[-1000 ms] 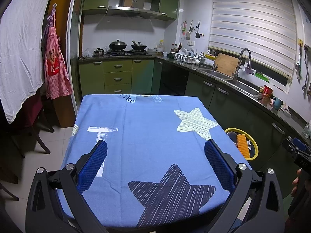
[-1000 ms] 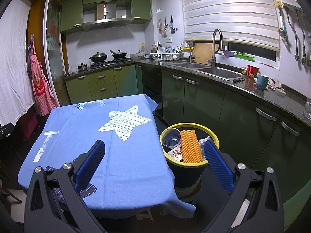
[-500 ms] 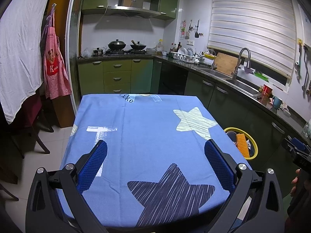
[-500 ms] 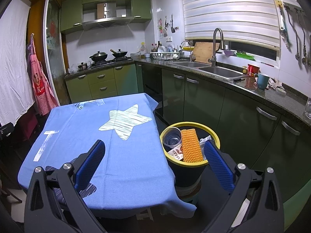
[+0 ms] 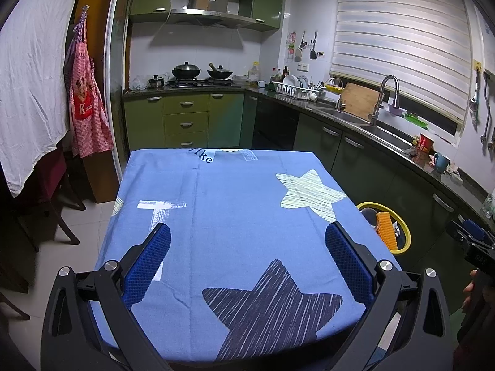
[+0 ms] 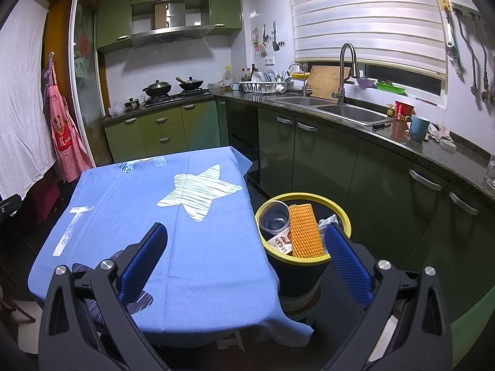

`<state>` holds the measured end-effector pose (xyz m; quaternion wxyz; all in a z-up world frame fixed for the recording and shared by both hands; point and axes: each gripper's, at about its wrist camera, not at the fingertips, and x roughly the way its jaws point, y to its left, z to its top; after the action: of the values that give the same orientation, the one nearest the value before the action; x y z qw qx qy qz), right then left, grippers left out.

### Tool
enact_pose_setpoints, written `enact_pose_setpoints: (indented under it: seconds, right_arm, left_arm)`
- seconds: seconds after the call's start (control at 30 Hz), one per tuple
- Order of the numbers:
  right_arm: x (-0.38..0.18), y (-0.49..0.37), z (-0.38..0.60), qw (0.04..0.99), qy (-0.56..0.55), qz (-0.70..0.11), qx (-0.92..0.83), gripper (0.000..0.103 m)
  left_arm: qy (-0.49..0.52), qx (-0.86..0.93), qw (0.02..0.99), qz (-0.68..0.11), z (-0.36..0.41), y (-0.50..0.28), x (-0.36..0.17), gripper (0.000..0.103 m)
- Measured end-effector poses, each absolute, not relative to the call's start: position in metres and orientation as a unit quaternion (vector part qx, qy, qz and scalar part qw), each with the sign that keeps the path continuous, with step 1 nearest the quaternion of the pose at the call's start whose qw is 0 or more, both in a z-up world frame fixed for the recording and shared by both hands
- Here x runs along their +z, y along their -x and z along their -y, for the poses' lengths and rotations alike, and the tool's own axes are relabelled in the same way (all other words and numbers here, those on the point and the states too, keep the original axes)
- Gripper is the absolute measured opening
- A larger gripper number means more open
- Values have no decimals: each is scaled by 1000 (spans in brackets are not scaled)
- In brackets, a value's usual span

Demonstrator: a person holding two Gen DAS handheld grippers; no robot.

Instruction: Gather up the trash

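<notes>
Trash is sitting inside the yellow-rimmed bin point(image 6: 304, 198), which is standing on the floor just beside the table's right edge, and this bin is serving as the landmark for all positions below. Inside the bin, a clear plastic cup point(image 6: 273, 218) is lying against the rim on the table side, an orange ribbed sheet point(image 6: 304, 232) is leaning upright in the middle, and a printed wrapper point(image 6: 282, 242) and crumpled clear plastic point(image 6: 328, 221) are resting around it. The right gripper point(image 6: 246, 256) is hovering above and in front of the bin with its fingers spread wide and gripping nothing. The left gripper point(image 5: 247, 258) is hovering over the blue tablecloth point(image 5: 235, 204), well apart from the bin, likewise spread wide and carrying nothing. No loose item is showing on the cloth, so collection is judged to be complete or nearly so. Risk is arising mainly from the orange sheet, which is projecting above the rim: a careless pass of the right gripper is likely to knock it out or tip the bin. The overhanging cloth corner nearest the bin is also inviting a snag.
</notes>
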<state>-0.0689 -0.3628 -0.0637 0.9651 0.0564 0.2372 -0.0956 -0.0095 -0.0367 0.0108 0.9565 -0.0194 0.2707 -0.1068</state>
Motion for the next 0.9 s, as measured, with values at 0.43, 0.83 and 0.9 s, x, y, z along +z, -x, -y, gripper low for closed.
enact_pose_setpoints:
  seconds: [0.43, 0.83, 0.9]
  right_arm:
    - [-65, 70, 361, 965, -56, -238, -95, 97]
    - [-71, 68, 360, 964, -58, -242, -92, 97]
    - [-73, 66, 360, 964, -58, -245, -90, 97]
  left_arm:
    - [20, -115, 953, -280, 38, 4, 7, 98]
    - [13, -100, 955, -277, 39, 2, 6, 98]
    - [15, -104, 951, -290, 38, -5, 1, 98]
